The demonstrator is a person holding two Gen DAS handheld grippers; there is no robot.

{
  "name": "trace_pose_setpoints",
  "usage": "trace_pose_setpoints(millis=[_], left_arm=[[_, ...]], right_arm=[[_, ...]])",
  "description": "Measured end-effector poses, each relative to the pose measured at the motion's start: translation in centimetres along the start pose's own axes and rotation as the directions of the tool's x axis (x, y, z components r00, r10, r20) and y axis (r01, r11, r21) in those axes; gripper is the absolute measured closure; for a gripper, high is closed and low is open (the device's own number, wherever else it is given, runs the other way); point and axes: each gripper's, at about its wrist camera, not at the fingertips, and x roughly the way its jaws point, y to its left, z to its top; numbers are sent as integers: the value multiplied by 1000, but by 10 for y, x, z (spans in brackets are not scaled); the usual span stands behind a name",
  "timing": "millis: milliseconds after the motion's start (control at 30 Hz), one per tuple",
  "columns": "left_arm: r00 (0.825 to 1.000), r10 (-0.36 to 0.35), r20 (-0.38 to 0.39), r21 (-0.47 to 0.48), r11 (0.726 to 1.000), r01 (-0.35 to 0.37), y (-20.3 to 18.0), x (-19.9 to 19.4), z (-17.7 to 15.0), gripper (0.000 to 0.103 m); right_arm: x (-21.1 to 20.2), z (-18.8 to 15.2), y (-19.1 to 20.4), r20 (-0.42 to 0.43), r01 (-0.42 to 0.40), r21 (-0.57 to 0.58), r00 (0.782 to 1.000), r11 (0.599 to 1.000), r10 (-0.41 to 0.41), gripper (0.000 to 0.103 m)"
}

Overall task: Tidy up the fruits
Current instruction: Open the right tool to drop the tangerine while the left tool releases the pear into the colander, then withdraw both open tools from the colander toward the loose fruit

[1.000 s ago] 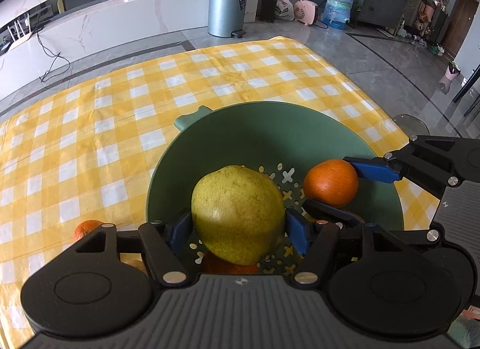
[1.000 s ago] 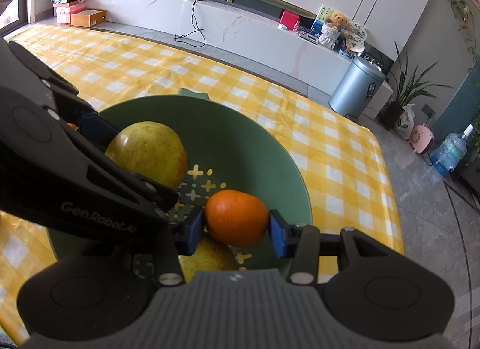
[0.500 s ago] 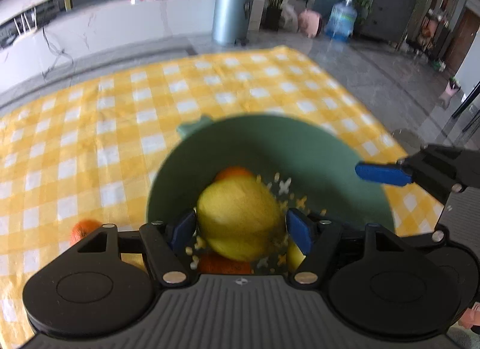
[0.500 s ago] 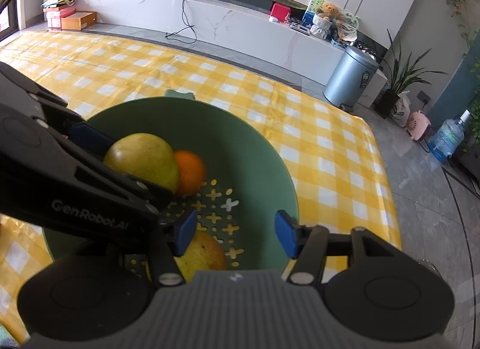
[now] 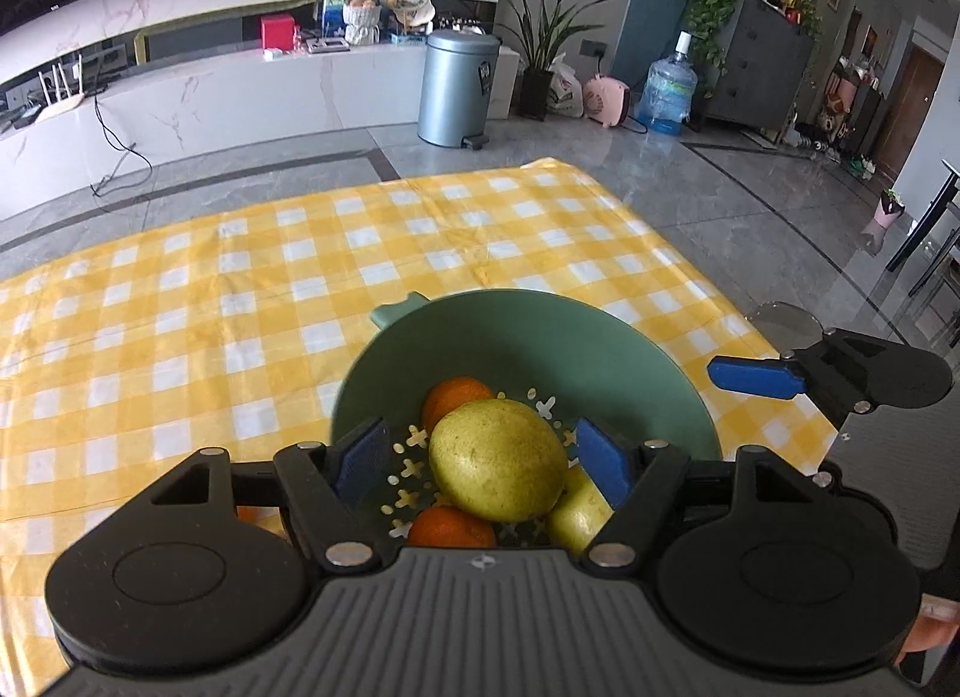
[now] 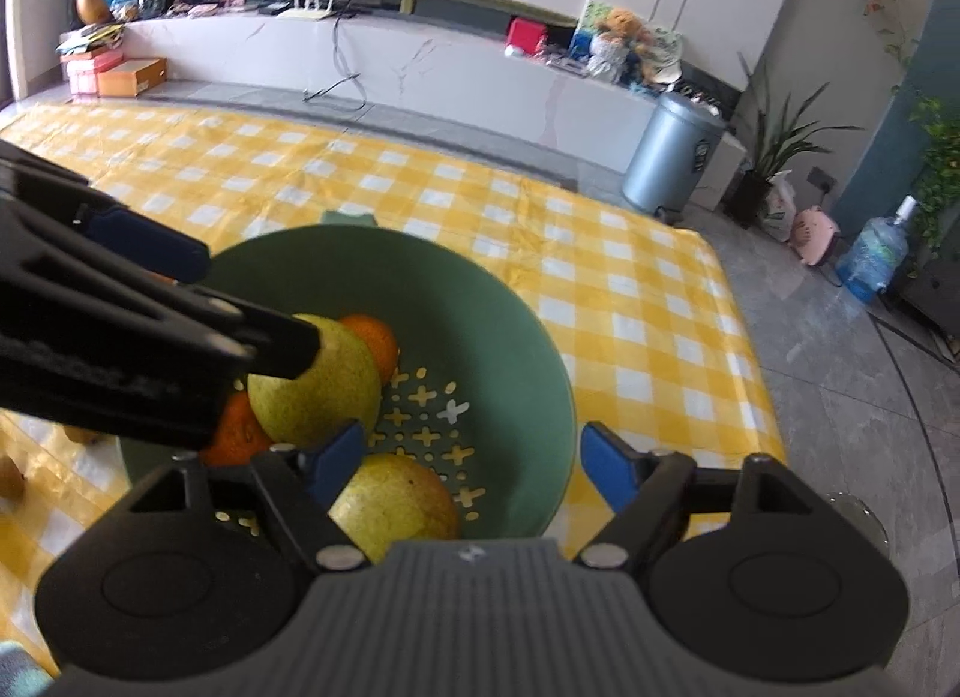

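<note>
- Left tool (image 5: pixel 483 460): jaws wide and opening a little further; blue pads clear of everything, nothing gripped. Large pear (image 5: pixel 498 460) seen between the pads from the left wrist view, but lying down in the green colander (image 5: pixel 660 355), not touched.
- Right tool (image 6: pixel 471 460): jaws opening, gap broad, nothing held. Below the gap only the perforated floor of the colander (image 6: pixel 540 361) and a second pear (image 6: pixel 393 502) against the near wall.
- Both tools poised over the near rim of the colander, angled down into it; left tool crossing the left part of the right wrist view, above the colander's left side.
- Judgement: release step; open, empty pads over settled fruit fit a drop-off just completed, not a pick-up.
- Contents of the colander: large pear near the middle; one orange (image 5: pixel 459 397) behind it toward the far wall, touching it; another orange (image 5: pixel 450 526) in front of it, near wall; second pear (image 5: pixel 576 511) at the near right.
- Fruit bunched at the colander's lowest part, likely rolled there down the sloped walls.
- Outside the colander, just left of its near rim: a sliver of orange fruit (image 5: pixel 252 514) on the checked cloth (image 5: pixel 180 337) over the surface, mostly hidden by the left tool. Likely still to be collected.
</note>
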Motion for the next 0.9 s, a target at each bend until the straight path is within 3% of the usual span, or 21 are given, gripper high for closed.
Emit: trace_pose_setpoints(millis=[400,700,900], left_arm=[[995,82,58,45,995,-85,1,-68,-11,19],[989,128,80,42,990,-131,24,-108,-35,19],[986,152,74,-8,988,-151,47,-119,-56,21]], right_arm=[[-58,-11,24,118,-39,206,993,978,15,22],[-83,-26,58,175,-92,262,984,961,46,22],[-92,-37,76,217,-131,292,974,947,67,22]])
